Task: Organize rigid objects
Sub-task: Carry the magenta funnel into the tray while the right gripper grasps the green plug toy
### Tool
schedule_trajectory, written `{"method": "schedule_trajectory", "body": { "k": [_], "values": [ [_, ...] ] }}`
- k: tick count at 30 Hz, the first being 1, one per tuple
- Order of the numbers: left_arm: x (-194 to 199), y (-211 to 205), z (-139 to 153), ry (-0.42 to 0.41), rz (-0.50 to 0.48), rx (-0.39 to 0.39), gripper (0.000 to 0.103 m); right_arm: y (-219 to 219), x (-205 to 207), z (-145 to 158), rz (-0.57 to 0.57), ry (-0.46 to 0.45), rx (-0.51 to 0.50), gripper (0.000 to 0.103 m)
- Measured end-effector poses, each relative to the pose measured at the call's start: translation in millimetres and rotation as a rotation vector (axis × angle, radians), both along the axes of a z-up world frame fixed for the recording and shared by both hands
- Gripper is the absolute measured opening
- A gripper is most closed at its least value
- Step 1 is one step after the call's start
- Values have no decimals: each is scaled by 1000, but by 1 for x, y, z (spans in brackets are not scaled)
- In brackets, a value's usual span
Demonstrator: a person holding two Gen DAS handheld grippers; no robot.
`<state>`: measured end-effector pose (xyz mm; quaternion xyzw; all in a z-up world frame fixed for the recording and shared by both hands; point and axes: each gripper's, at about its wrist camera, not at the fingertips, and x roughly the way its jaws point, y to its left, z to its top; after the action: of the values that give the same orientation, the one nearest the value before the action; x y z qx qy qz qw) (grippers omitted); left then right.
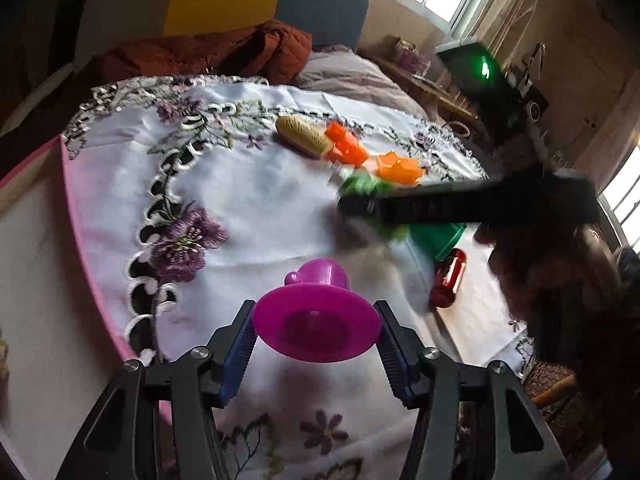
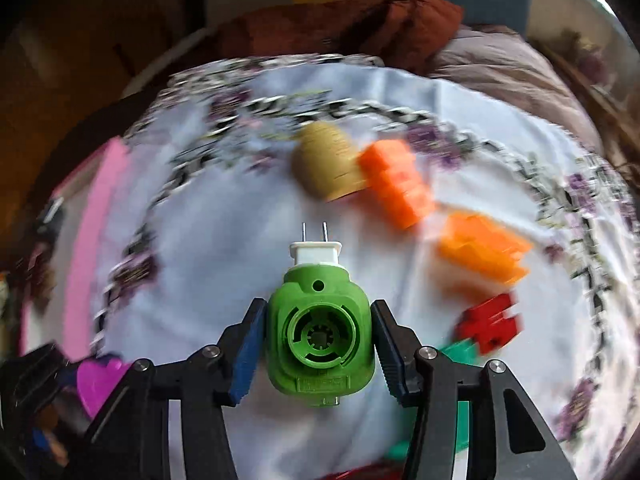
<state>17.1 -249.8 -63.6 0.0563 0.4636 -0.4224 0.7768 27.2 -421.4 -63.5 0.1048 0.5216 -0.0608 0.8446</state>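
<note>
A: The left wrist camera looks steeply down along its fingers over the embroidered tablecloth (image 1: 248, 200), close above it, bed toward twelve o'clock.

B: The right wrist camera does likewise, blurred, perhaps closer. Both share the orange block (image 1: 347, 145) (image 2: 396, 182) around one o'clock.

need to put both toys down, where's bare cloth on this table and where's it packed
Bare cloth lies between the purple embroidered flower and the tan toy. The far right is packed: orange block, orange star piece, green cup, red bottle.
</note>
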Motion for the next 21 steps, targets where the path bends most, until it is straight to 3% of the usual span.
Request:
{"method": "schedule_trajectory", "body": {
  "k": [9,21],
  "values": [
    [-15,39,37,-75,57,-53,58,10,-5,-14,-8,-7,35,53],
    [-2,135,56,-88,288,-82,58,18,-4,-16,13,-6,-20,55]
  ]
}}
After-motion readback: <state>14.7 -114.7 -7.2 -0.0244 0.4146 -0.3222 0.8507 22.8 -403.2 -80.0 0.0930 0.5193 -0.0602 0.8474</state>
